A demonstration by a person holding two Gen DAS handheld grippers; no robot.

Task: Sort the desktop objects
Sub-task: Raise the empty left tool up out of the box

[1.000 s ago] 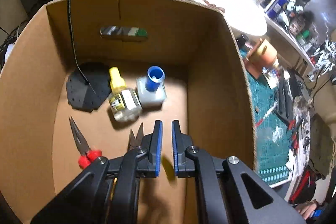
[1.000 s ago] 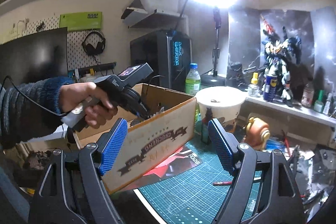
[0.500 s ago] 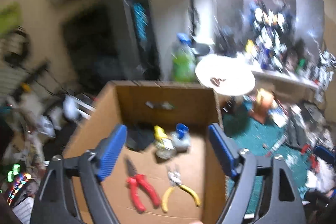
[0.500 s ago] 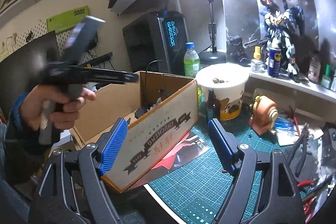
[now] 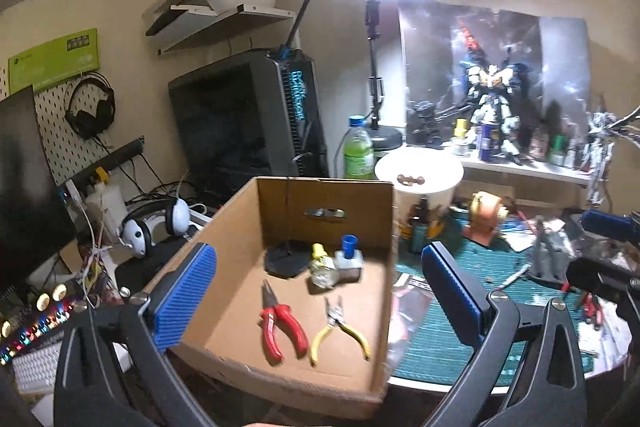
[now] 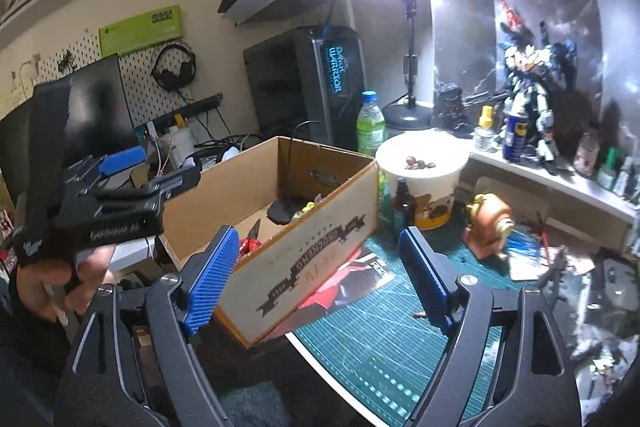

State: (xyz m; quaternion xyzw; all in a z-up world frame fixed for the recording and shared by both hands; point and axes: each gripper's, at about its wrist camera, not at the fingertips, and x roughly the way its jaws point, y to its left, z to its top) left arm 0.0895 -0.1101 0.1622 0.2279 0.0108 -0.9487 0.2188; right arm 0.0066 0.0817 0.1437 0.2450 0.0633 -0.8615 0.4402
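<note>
An open cardboard box [image 5: 240, 227] holds red-handled pliers [image 5: 280, 323], yellow-handled pliers [image 5: 340, 331], a yellow-capped bottle [image 5: 322, 267], a blue-capped bottle [image 5: 349, 255] and a black base [image 5: 286, 261]. My left gripper [image 5: 318, 255] hovers above and in front of the box, its jaws opening wide with nothing between them. In the right wrist view a hand carries that left gripper [image 6: 120, 195] left of the box [image 6: 312, 259]. My right gripper [image 6: 318, 239] hangs over the box's near corner, its jaws opening with nothing held.
A green cutting mat [image 5: 440, 327] lies right of the box, littered with small tools. Behind it stand a white bucket [image 5: 420, 175], a green drink bottle [image 5: 358, 151], an orange device [image 5: 486, 219] and a shelf of model figures. White headphones [image 5: 156, 227] and cables lie to the left.
The left gripper rose and pulled back out of the box, and its jaws went from shut to wide open. Yellow pliers now lie on the box floor. The right gripper rose a little.
</note>
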